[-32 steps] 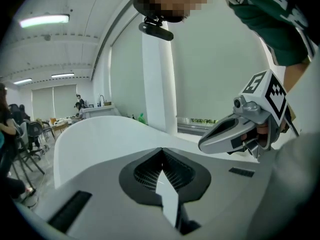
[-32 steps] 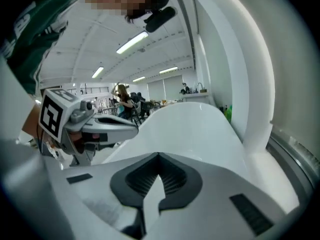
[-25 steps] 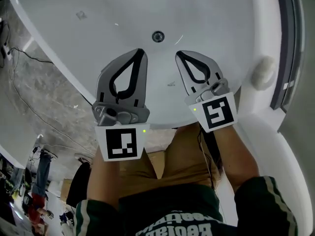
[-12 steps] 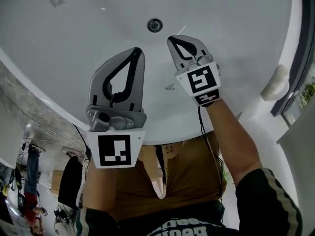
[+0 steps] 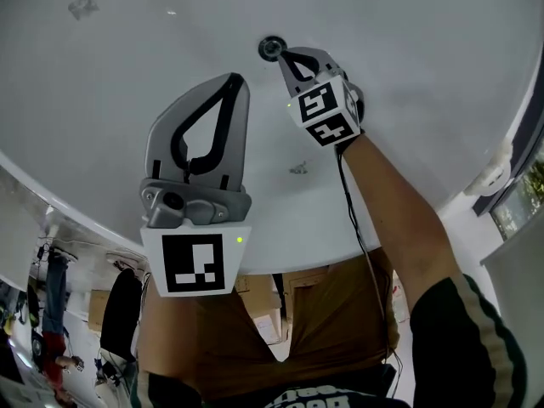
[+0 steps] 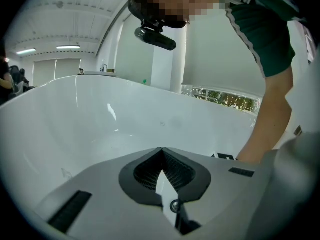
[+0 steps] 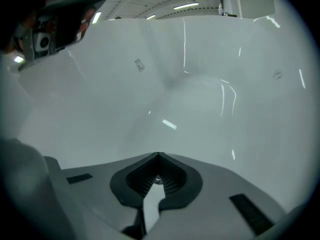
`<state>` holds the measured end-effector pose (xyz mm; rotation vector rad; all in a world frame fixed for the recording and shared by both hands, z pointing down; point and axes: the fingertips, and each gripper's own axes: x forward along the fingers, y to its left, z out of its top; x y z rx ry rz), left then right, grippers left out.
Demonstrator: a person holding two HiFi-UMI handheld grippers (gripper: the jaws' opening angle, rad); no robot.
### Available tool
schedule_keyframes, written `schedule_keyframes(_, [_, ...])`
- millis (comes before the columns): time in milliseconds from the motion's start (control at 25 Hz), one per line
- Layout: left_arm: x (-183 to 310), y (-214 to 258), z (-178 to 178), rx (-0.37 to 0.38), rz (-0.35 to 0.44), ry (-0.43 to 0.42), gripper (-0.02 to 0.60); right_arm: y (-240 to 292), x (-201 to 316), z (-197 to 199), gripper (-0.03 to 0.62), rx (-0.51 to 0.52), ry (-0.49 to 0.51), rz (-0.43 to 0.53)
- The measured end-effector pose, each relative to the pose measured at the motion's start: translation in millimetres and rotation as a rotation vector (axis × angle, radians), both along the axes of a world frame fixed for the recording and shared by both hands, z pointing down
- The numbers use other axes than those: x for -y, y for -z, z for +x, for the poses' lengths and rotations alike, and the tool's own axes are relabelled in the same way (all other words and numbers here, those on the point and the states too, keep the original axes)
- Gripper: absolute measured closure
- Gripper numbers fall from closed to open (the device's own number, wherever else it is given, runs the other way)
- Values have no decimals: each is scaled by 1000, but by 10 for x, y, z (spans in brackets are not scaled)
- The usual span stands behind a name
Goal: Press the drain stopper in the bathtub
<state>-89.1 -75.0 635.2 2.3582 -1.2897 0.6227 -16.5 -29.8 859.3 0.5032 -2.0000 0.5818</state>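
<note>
The round metal drain stopper [image 5: 270,48] sits in the floor of the white bathtub [image 5: 408,58]. My right gripper [image 5: 284,54] is shut, its tips right at the stopper's near-right edge; whether they touch it I cannot tell. In the right gripper view a glint of the stopper [image 7: 158,179] shows through the gap behind the closed tips [image 7: 158,154]. My left gripper [image 5: 235,79] is shut and empty, hanging above the tub floor to the left of the right one; its closed tips [image 6: 161,148] face the far tub wall.
The tub's curved rim [image 5: 51,189] runs along the lower left, with a marble-patterned floor and a cable beyond it. A white knob-like fitting [image 5: 493,177] sits on the rim at the right. A small scuff [image 5: 297,169] marks the tub floor.
My right gripper has reached forward and down from mid-tub to the drain stopper. The left gripper has stayed roughly where it was, shut throughout.
</note>
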Motion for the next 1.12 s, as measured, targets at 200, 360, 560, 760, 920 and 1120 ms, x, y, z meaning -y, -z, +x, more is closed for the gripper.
schedule_keyframes(200, [-32, -146, -46, 6, -36, 6, 572, -481, -89, 53, 585, -96, 26, -11])
schedule_keyframes(360, [-8, -244, -108, 19, -54, 0, 572, -754, -138, 44, 585, -124, 32, -37])
schedule_keyframes(560, [3, -360, -92, -2, -85, 17, 572, -952, -172, 58, 585, -161, 34, -67])
schedule_keyframes(760, [11, -441, -42, -26, -114, 34, 572, -1120, -198, 39, 585, -194, 55, -94])
schedule_keyframes(920, [-3, -530, -18, -27, -135, 18, 572, -1226, -240, 59, 585, -229, 48, -123])
schedule_keyframes(1120, [-15, -604, -38, -34, -147, 19, 572, -1271, -272, 47, 586, -321, 119, -82])
